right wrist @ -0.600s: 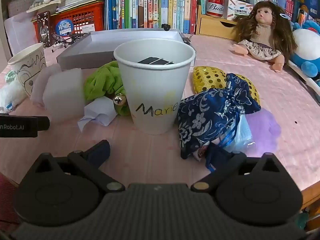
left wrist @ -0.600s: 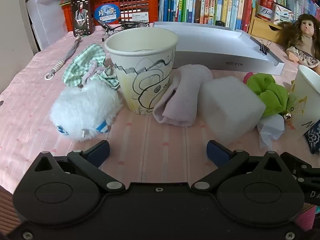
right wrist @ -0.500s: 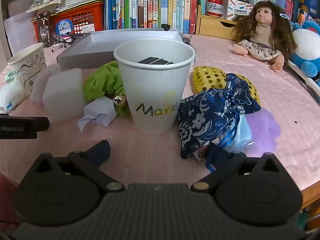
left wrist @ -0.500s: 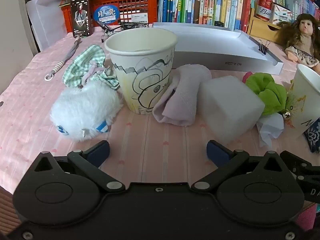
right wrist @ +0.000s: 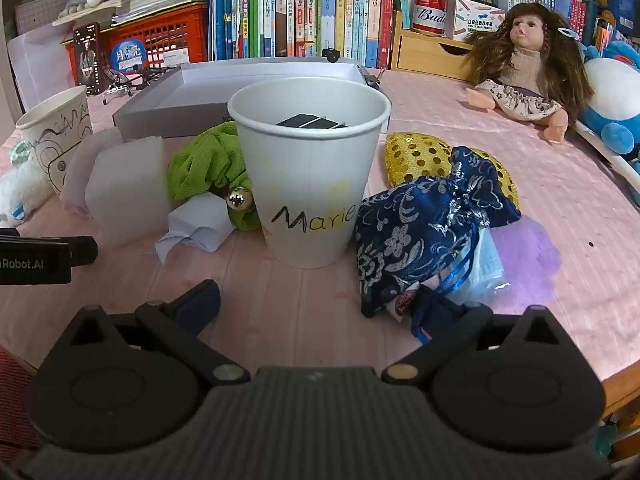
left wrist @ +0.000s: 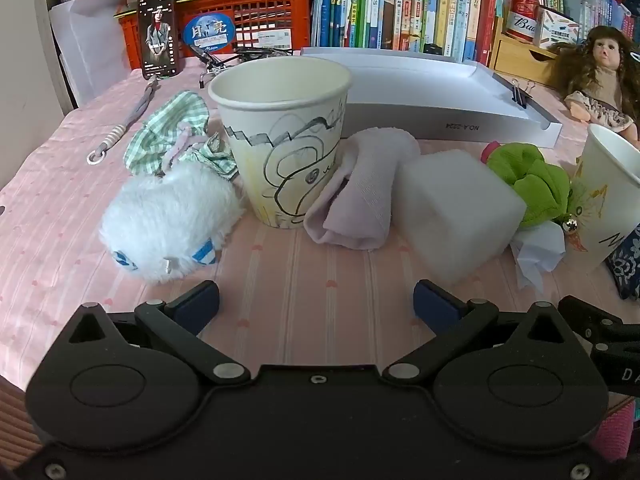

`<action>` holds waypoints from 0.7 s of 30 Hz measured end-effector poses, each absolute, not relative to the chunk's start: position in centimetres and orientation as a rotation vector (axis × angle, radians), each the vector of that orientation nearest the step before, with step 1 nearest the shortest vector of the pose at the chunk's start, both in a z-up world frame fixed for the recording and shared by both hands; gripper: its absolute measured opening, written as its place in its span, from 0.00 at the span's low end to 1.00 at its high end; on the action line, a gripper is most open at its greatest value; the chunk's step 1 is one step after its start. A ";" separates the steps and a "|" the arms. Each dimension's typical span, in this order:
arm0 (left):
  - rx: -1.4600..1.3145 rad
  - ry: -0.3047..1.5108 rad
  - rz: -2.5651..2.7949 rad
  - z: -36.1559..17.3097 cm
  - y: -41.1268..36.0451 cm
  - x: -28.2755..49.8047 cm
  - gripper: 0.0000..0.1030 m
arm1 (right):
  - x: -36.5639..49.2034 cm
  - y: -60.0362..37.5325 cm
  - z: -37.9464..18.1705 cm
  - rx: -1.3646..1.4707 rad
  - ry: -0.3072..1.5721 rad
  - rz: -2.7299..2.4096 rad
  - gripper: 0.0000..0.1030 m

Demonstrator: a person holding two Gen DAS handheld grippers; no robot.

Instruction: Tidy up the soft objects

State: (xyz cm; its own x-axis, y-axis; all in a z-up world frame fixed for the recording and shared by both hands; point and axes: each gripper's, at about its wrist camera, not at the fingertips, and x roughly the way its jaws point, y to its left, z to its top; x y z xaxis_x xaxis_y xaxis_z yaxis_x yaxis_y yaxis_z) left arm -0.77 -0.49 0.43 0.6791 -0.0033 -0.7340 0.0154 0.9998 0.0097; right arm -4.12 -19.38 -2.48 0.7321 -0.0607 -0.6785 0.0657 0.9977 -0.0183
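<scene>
Fingers of your left gripper (left wrist: 316, 306) and right gripper (right wrist: 318, 306) stood spread wide, grasping nothing, above the bench (left wrist: 320, 280) before each paper cup (left wrist: 282, 140).

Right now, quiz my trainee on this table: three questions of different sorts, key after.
1. True or false: both tongs, left and right, are open and empty.
2. What lies inside the Marie cup?
3. The white foam block sits between: A) pink towel and green cloth; B) doll and can; C) phone and basket.

Key: 1 true. 2 a dark flat object, unidentifiable. 3 A.
</scene>
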 end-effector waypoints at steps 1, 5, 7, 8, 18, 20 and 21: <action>0.015 0.823 -0.011 0.4 -0.4 -0.8 1.00 | -4.1 -19.4 -2.5 0.007 0.746 -0.069 1.00; 0.017 0.821 -0.014 0.2 -0.3 -0.9 1.00 | -4.1 -19.5 -2.5 0.007 0.745 -0.070 1.00; 0.018 0.821 -0.015 0.2 -0.3 -0.9 1.00 | -4.1 -19.5 -2.5 0.007 0.745 -0.070 1.00; 0.018 0.821 -0.015 0.2 -0.2 -0.8 1.00 | -4.1 -19.5 -2.5 0.007 0.745 -0.070 1.00; 0.018 0.821 -0.016 0.1 -0.2 -0.8 1.00 | -4.1 -19.5 -2.5 0.007 0.744 -0.070 1.00; 0.018 0.821 -0.016 0.1 -0.2 -0.9 1.00 | -4.1 -19.5 -2.5 0.007 0.744 -0.070 1.00; 0.018 0.820 -0.015 0.1 -0.2 -0.8 1.00 | -4.2 -19.5 -2.5 0.007 0.744 -0.070 1.00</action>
